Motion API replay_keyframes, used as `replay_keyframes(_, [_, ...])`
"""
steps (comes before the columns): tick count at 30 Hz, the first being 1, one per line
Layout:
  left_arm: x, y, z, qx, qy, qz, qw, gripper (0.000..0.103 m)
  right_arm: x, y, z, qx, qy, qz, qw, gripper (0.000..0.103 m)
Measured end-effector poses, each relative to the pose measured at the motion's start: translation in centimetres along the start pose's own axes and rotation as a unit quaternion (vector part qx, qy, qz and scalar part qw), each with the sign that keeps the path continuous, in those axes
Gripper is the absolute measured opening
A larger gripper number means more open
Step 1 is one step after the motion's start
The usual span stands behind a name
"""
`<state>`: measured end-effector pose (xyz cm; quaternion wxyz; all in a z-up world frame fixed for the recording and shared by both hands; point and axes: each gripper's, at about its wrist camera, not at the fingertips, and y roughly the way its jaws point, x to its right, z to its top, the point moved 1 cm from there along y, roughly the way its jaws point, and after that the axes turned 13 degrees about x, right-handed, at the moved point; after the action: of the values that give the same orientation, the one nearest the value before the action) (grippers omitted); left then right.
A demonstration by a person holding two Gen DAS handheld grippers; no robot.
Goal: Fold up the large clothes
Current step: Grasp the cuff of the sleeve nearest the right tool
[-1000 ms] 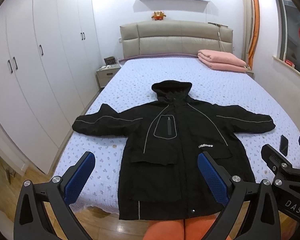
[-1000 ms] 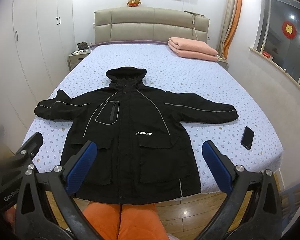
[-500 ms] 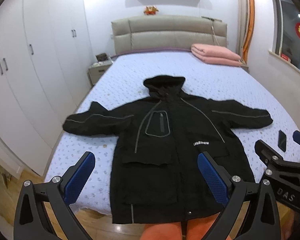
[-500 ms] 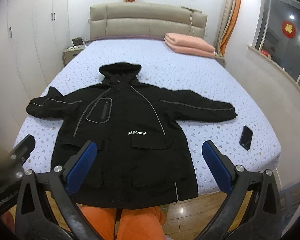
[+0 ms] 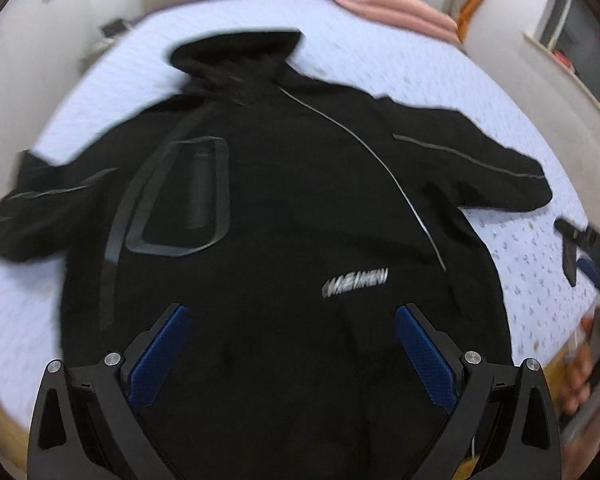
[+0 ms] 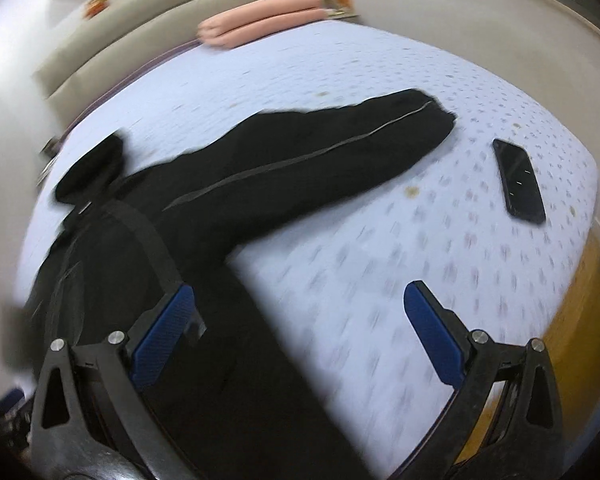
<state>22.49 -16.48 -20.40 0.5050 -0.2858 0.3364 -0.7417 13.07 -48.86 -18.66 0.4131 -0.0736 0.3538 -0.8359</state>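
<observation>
A large black hooded jacket [image 5: 292,208] lies face up and spread flat on the lilac bed [image 5: 532,264], hood toward the headboard and both sleeves out. My left gripper [image 5: 292,344] hovers open over the jacket's lower front, below the white chest logo. In the right wrist view my right gripper [image 6: 300,320] is open above the bed beside the jacket's right side, its left finger over black fabric. The jacket's right sleeve [image 6: 320,148] stretches away ahead of it. Nothing is held. Both views are motion-blurred.
A black phone [image 6: 518,182] lies on the bed near the right sleeve's cuff. Folded pink blankets [image 6: 260,14] sit by the beige headboard. The bed's right edge drops to wooden floor [image 6: 572,328]. The right gripper and a hand show at the left wrist view's right edge.
Both grippers have moved forward and down, close over the jacket. The right gripper has swung toward the right sleeve and the bed's right side. Both stay open.
</observation>
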Motion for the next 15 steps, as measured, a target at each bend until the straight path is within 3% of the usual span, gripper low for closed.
replay_keyframes(3, [2.0,5.0,1.6,-0.026,0.011,-0.01,0.9995,0.102,2.8,4.5,2.9,-0.012,0.032,-0.012,0.999,0.103])
replay_keyframes(9, [6.6,8.7,4.8,-0.03,0.025,-0.036,0.9986,0.102,8.9,11.2,8.3,-0.014,0.053,-0.057,0.997,0.101])
replay_keyframes(15, [11.9,9.9,7.1,-0.026,0.058,-0.056,0.9964,0.102,14.7,16.7,11.8,-0.053,0.096,-0.047,0.993,0.081])
